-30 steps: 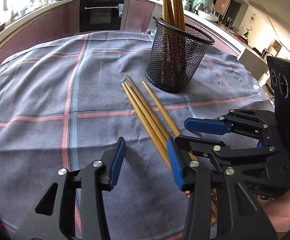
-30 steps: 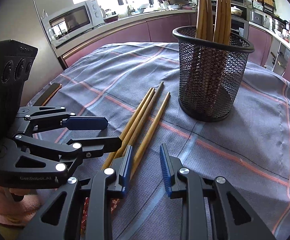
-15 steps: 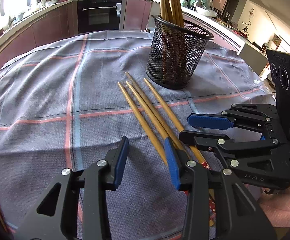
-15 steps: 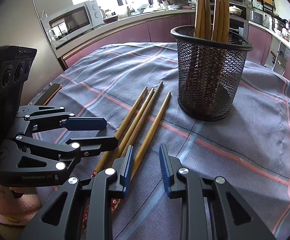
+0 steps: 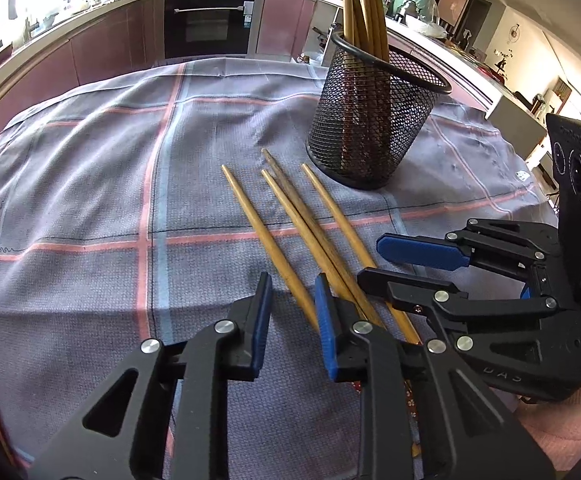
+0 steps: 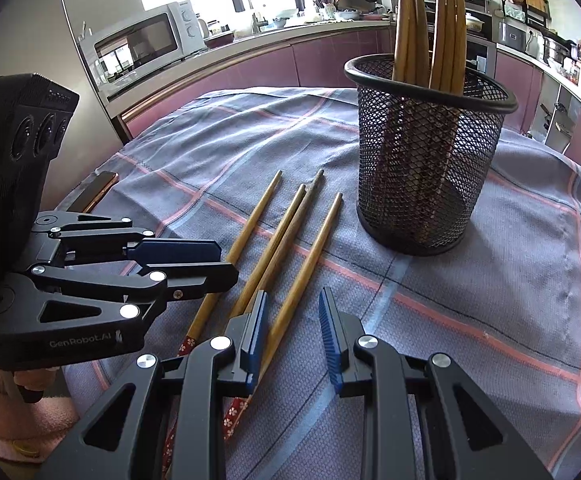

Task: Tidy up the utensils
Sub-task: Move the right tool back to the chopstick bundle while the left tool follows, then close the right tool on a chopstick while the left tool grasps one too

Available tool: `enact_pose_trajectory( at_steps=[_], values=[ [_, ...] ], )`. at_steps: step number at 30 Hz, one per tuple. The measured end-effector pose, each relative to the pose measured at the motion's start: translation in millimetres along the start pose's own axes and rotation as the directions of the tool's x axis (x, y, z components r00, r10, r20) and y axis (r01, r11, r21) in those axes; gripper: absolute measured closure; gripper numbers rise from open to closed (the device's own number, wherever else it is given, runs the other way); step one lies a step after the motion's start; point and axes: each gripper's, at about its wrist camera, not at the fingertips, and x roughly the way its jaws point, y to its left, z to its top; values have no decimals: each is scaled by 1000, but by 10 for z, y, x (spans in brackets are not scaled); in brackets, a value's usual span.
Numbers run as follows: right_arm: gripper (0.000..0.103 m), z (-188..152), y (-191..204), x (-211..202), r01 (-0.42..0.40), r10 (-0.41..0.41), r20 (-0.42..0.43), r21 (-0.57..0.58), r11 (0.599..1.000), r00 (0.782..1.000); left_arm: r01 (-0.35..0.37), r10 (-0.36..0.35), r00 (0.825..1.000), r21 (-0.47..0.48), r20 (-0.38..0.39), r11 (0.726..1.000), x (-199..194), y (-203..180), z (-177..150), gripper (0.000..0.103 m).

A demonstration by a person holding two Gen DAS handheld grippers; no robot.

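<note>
Both grippers sit low over the cloth (image 5: 90,184) at the near ends of the loose chopsticks. Our left gripper (image 5: 290,312) has its jaws parted by a narrow gap and holds nothing; the leftmost chopstick (image 5: 266,240) runs toward that gap, its near end just ahead of the blue pads (image 5: 324,320). Our right gripper (image 6: 292,320) is likewise parted and holding nothing; the rightmost chopstick (image 6: 310,256) passes under its left finger (image 6: 254,332). Seen from the left wrist, the right gripper (image 5: 390,264) lies on its side just right of the sticks, jaws apart, with its lower finger (image 5: 394,286) across the thick ends of the sticks on the right.

We count four chopsticks flat on the cloth, tips toward the cup (image 6: 426,152). The middle pair (image 6: 286,232) lie touching and cross slightly; the outer two lie a little apart from them. Floral red wraps (image 6: 189,343) show on the thick ends by the grippers.

The black mesh cup stands upright just beyond the tips, near but not touching them. It holds more chopsticks (image 6: 430,28), standing tips up and leaning on the rim.

Behind the table we see a microwave (image 6: 142,48) on the counter, and from the left wrist an oven (image 5: 206,24)
</note>
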Motion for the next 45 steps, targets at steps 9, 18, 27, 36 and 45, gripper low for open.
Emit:
enact_pose_trajectory(
  at_steps=[9,18,27,36,45],
  values=[
    [88,-1,-35,-9,1,-1,-7,9,1000,1000,22,-22,1000,-20,-7,1000,-57,19,-107,90],
    [88,38,-70,21,9,-9,-7,27,1000,1000,-11,11,1000,-12,-5,1000,-27,25,-30,80],
    [94,55,-109,36,3,-3,-1,50,999,1000,-29,29,1000,-28,-1,999,14,13,10,90],
    [98,38,-155,-62,-16,15,16,65,998,1000,-9,10,1000,-73,10,997,-62,60,-26,95],
    [98,63,-187,-300,-76,70,79,75,994,994,29,-24,997,-73,69,997,-330,73,31,95]
  ],
)
